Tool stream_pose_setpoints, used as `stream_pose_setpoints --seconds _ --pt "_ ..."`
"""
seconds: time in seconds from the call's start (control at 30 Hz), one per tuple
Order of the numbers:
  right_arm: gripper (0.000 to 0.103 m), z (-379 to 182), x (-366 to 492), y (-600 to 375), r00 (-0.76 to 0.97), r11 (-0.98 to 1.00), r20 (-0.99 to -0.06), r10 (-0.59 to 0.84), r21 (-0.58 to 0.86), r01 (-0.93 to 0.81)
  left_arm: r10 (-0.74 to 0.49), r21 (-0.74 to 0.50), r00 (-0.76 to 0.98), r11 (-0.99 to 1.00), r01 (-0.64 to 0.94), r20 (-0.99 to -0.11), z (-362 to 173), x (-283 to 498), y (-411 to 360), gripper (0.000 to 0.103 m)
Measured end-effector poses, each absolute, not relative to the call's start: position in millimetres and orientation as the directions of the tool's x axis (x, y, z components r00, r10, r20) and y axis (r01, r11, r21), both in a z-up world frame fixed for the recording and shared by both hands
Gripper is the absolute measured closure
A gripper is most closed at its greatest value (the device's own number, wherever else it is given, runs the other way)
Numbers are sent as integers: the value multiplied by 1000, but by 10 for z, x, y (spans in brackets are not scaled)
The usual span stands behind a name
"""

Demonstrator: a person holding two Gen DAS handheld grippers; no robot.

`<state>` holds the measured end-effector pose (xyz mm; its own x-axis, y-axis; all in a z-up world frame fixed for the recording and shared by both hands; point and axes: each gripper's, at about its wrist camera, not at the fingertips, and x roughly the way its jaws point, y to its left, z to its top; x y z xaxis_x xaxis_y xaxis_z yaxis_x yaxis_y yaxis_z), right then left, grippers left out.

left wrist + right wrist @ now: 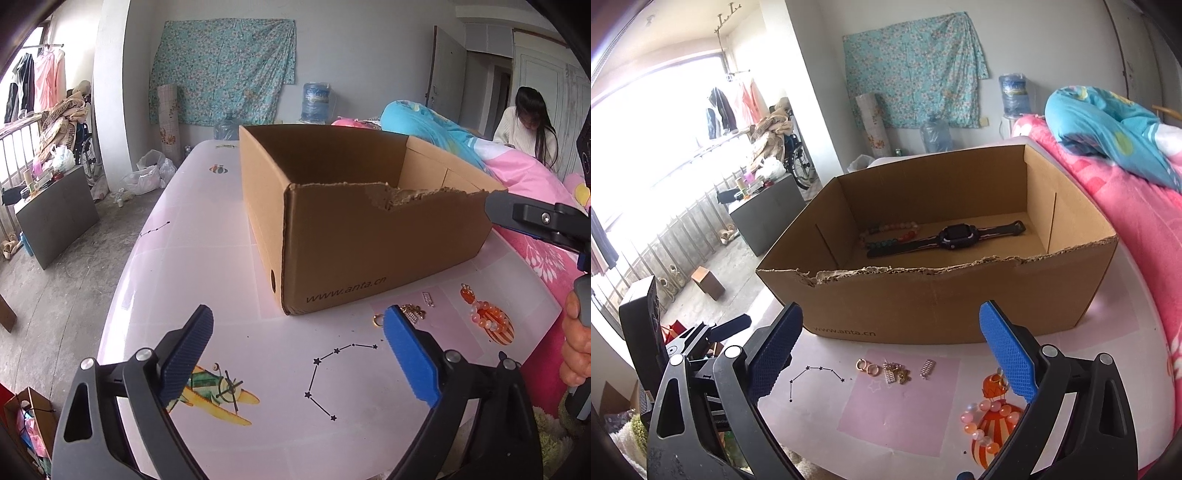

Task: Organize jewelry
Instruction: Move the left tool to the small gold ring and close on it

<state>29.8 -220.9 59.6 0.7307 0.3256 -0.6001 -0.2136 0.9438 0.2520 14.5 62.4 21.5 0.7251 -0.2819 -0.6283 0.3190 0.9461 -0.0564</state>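
An open cardboard box stands on the pale pink table. Inside it lie a black watch and a multicoloured bead bracelet. On the table in front of the box are gold rings, a gold charm cluster, a small silver piece and a pink-orange bead bracelet. My left gripper is open and empty, left of the jewelry. My right gripper hangs open and empty above the loose pieces.
A bed with pink and blue bedding runs along the table's right side. A person sits at the far right. The floor drops off left of the table, with a grey cabinet and clutter there.
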Motion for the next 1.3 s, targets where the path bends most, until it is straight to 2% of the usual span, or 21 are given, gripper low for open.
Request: stream_pose_setpoints --seconds 0.17,0.27,0.33,0.37,0.5,0.6,0.73,0.83,1.13,1.3 --pt "23 475 252 -2479 715 957 -640 283 236 -168 -320 -69 704 930 361 -634 181 107 509 15" --pt "37 327 242 -2605 667 958 -691 278 251 -140 -339 -67 691 919 388 -638 146 71 433 16" --pt "50 230 236 -2625 626 954 -724 291 265 -137 -354 -70 679 910 408 -643 112 54 378 19" --pt "52 190 231 -2616 611 953 -734 296 268 -140 -357 -66 675 906 417 -646 96 49 349 20" --pt "64 120 205 -2502 576 944 -749 328 276 -179 -360 -32 661 891 453 -659 58 62 209 32" --pt "68 109 181 -2372 566 937 -748 348 266 -225 -342 15 657 880 474 -671 51 111 116 44" --pt "69 86 178 -2246 549 925 -746 376 273 -263 -327 60 636 859 508 -699 35 220 19 60" --pt "69 63 171 -2211 540 921 -748 386 280 -270 -321 90 612 834 544 -723 9 284 -55 68" --pt "69 59 264 -2254 532 913 -743 407 304 -274 -298 138 556 780 610 -776 -114 412 -209 83" --pt "69 34 251 -2274 524 904 -738 426 319 -285 -329 115 525 755 645 -785 -119 470 -208 86"
